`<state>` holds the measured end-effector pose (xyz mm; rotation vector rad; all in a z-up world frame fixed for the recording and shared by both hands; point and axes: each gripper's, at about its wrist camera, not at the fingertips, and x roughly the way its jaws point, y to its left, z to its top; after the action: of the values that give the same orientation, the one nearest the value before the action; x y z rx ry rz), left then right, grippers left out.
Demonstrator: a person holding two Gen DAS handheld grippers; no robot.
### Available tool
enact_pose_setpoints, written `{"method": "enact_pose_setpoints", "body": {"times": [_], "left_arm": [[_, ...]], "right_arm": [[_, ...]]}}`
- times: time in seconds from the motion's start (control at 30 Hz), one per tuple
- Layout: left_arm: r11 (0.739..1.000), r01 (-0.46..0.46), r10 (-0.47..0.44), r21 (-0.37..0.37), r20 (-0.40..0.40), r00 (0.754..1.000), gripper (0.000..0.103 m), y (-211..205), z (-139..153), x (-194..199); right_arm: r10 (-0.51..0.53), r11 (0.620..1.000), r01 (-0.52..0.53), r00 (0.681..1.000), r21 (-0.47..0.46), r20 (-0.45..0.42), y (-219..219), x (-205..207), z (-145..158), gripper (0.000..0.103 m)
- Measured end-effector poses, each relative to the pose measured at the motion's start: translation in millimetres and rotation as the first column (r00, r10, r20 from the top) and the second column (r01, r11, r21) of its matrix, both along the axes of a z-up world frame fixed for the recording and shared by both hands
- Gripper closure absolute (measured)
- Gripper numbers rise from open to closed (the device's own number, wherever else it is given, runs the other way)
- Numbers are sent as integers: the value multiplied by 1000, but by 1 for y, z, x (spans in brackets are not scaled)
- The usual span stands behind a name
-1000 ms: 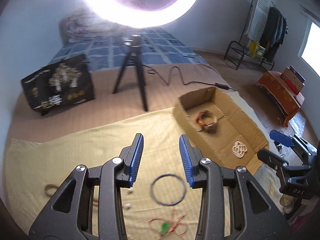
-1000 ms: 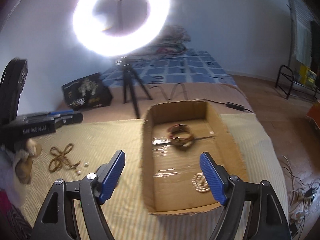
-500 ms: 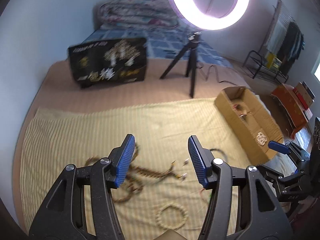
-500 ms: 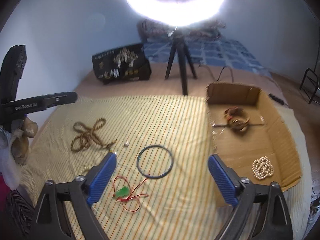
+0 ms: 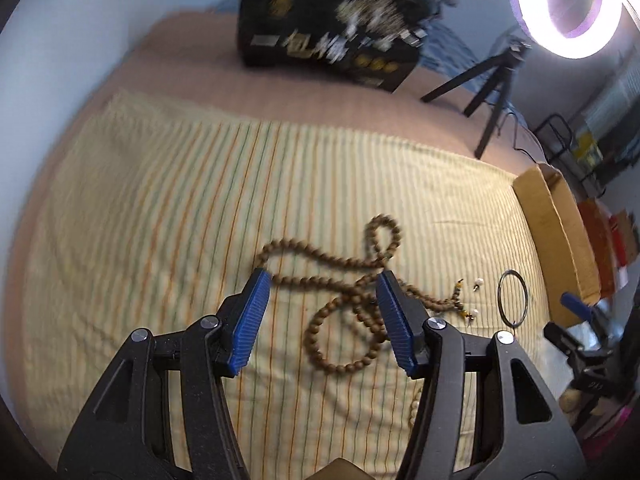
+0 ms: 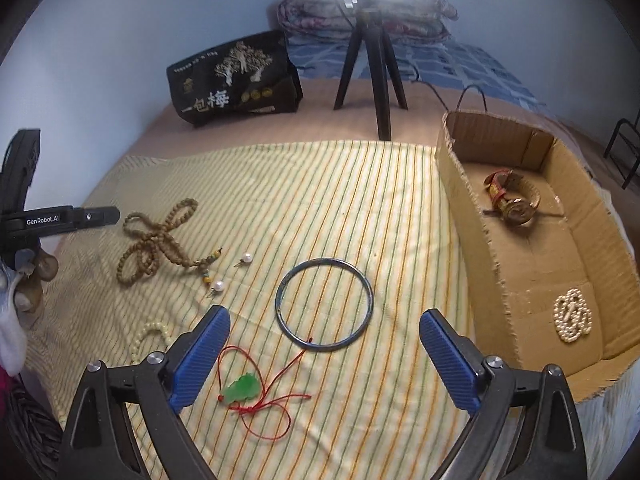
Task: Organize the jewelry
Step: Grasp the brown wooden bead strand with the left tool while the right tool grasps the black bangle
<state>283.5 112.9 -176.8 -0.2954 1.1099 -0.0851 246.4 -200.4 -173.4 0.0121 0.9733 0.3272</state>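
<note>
A long brown bead necklace (image 5: 344, 276) lies in loops on the striped cloth; it also shows in the right wrist view (image 6: 154, 240). My left gripper (image 5: 320, 316) is open just above it, fingers either side of its loops. My right gripper (image 6: 324, 360) is open and empty over a dark bangle (image 6: 324, 308) and a green pendant on red cord (image 6: 242, 388). Two pearl earrings (image 6: 218, 286) lie beside the necklace. A cream bead bracelet (image 6: 146, 338) lies at the left. The cardboard box (image 6: 460, 204) holds a watch-like piece (image 6: 512, 200) and a white pearl piece (image 6: 572, 314).
A black bag (image 6: 236, 76) and a ring-light tripod (image 6: 374, 64) stand beyond the cloth. The cloth's near edge drops off by the box. The other gripper's body (image 6: 52, 220) shows at the left edge. A folded quilt (image 6: 360, 12) lies at the back.
My left gripper has swung left and down, from over the bangle to over the brown necklace. My right gripper has swung left, from over the box to over the bangle and pendant.
</note>
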Motion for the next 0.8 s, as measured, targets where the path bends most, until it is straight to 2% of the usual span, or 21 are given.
{"method": "enact_pose_setpoints", "body": {"times": [0.1,0.2,0.27,0.43,0.67,0.8], "left_arm": [[998,-27,24,-54,-65,998,46,7,-19,6],[996,-43,36,-80,-95,995,43,8,-30,11],[993,-54,44,-104,-96,994,38,6,-33,11],[983,-65,47,-174,-103,994,35,-2,-34,23],[991,-35,23,-133,-95,995,34,-31,-34,38],[1000,0,-2,-14,-83,997,33,-53,-36,41]], "right_arm": [[5,1000,-5,1000,-13,-24,4,6,-7,6],[8,999,-9,1000,-31,-27,9,9,-11,6],[9,999,-10,1000,-37,-26,10,12,-13,6],[2,1000,-3,999,-26,-47,9,18,-19,6],[10,999,-12,998,-30,-56,13,22,-26,6],[9,999,-12,998,-41,-69,15,26,-31,6]]}}
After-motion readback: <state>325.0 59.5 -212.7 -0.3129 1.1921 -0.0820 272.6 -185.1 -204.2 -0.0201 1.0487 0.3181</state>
